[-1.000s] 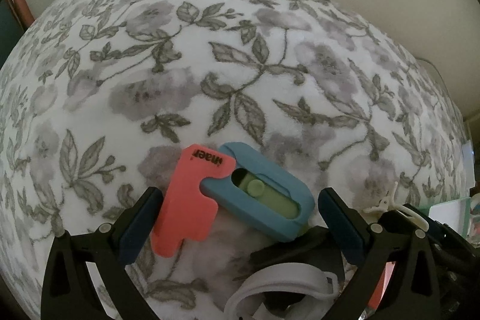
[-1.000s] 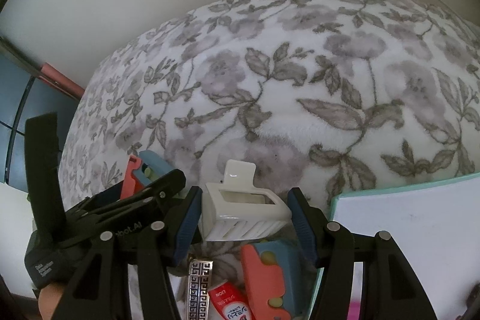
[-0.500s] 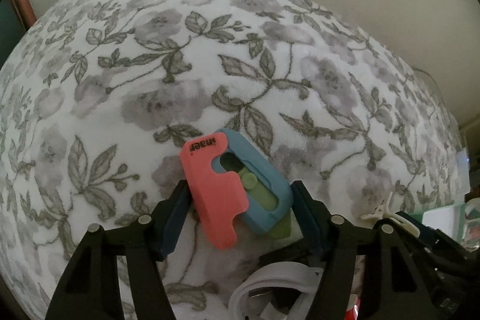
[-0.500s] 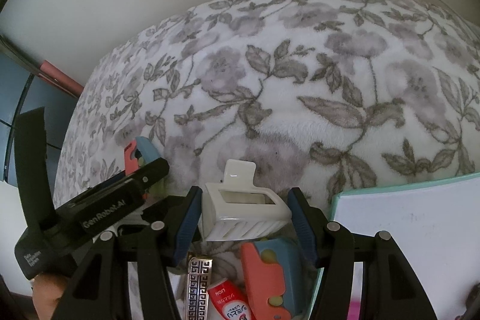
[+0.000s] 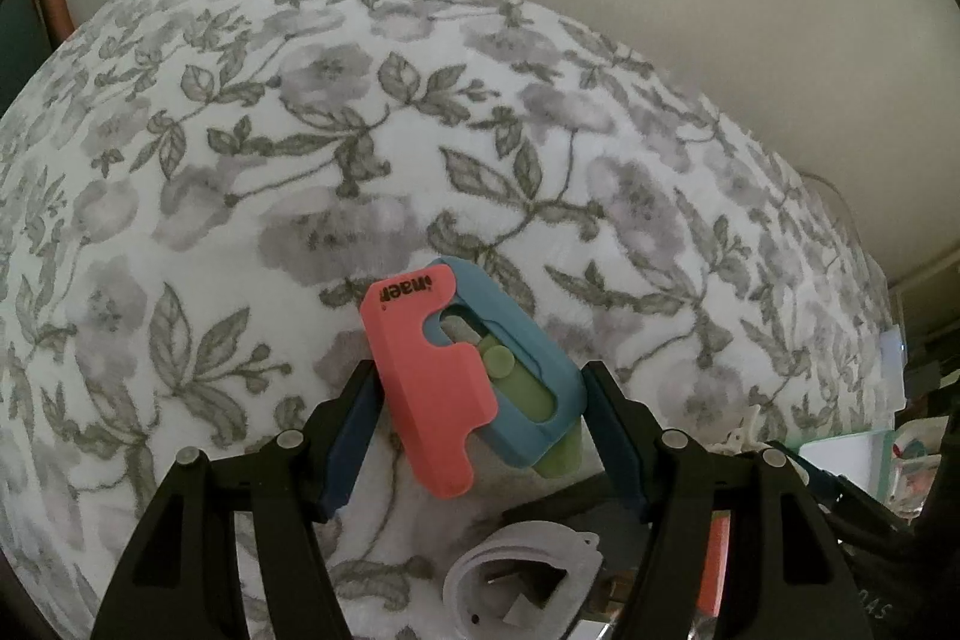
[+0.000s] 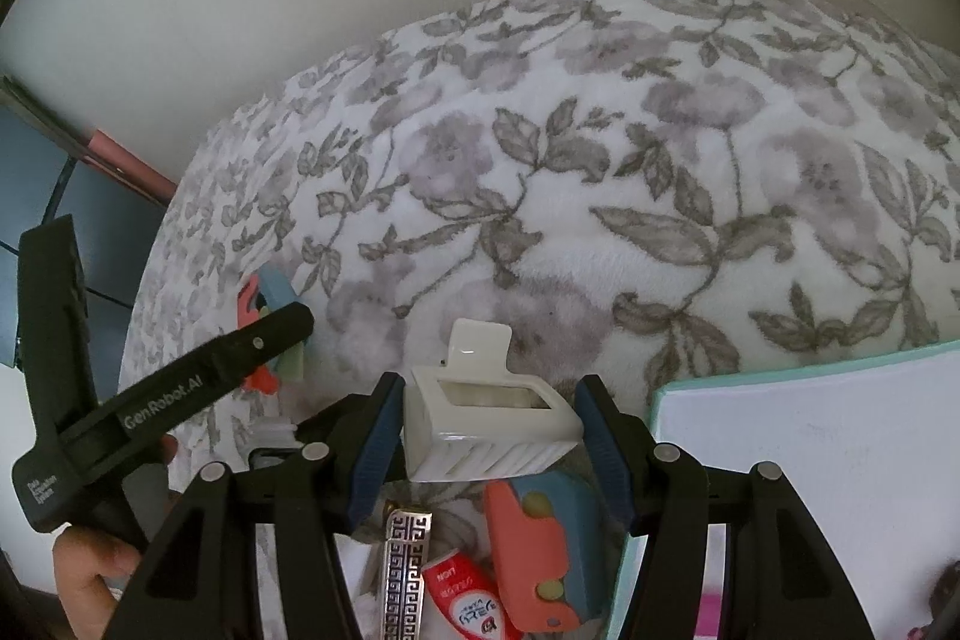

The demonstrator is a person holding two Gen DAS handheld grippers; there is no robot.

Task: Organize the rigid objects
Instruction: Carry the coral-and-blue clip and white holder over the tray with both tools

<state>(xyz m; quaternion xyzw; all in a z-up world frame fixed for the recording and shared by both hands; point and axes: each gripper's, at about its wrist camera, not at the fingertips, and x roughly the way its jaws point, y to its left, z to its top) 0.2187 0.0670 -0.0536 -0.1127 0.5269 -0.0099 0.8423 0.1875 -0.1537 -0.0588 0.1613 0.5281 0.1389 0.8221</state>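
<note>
Between the fingers of the left tool (image 5: 480,436) sits one coral-and-blue folding cutter (image 5: 474,376), with a green slider showing through its slot. Both dark-blue pads press its sides, so the tool grips it; its jaws have just been closing around it. The cutter is held above the floral blanket (image 5: 300,160), tilted: its long axis runs from the upper left, where the printed coral end points away from the camera, down to the lower right, where a green tip sticks out of the blue case. Below it, near the bottom edge of the left wrist view, lies one white plastic ring-shaped piece (image 5: 522,580), partly hidden.

The right tool (image 6: 489,430) grips one white ribbed holder (image 6: 486,430), a boxy piece with an open rectangular top and a flat tab rising from its far edge. Its long axis lies crosswise, from one pad to the other, and both pads touch its ends.

Under the right tool, on the blanket, lie a second coral-and-blue cutter (image 6: 540,556), one silver strip with a key pattern (image 6: 405,574), and one red tube (image 6: 462,598), close together. A white board with a teal edge (image 6: 810,460) lies at the right. At the left of that view a hand (image 6: 90,568) holds the left tool.
</note>
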